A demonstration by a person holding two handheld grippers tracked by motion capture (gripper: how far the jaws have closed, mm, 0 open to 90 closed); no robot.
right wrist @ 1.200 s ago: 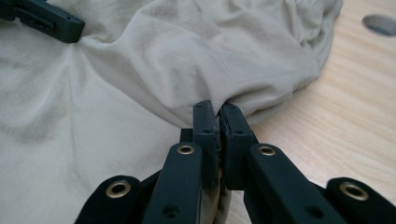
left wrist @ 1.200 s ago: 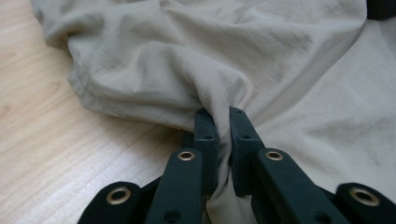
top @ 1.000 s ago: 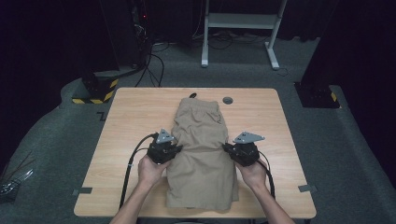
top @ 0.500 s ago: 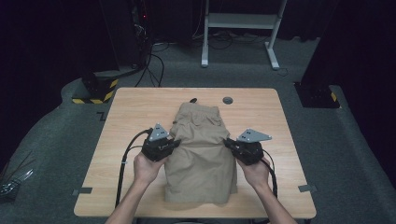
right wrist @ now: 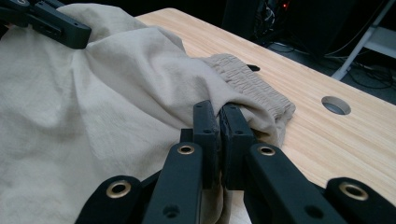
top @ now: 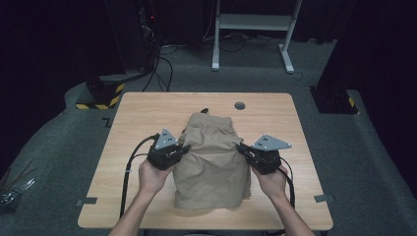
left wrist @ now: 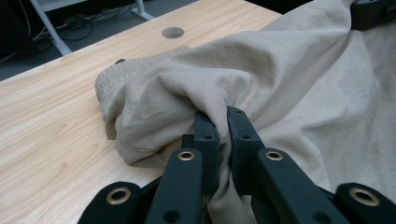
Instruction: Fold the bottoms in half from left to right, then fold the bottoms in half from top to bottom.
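One shorts [top: 212, 157], two tools, perhaps one table [top: 147, 108].

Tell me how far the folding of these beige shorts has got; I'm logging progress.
Done: both grips are set. The left gripper and right gripper are each shut on a side edge of the beige shorts. In hand: the pinched middle is raised off the table, while the waistband lies flat. Left: carrying the fold over and releasing.
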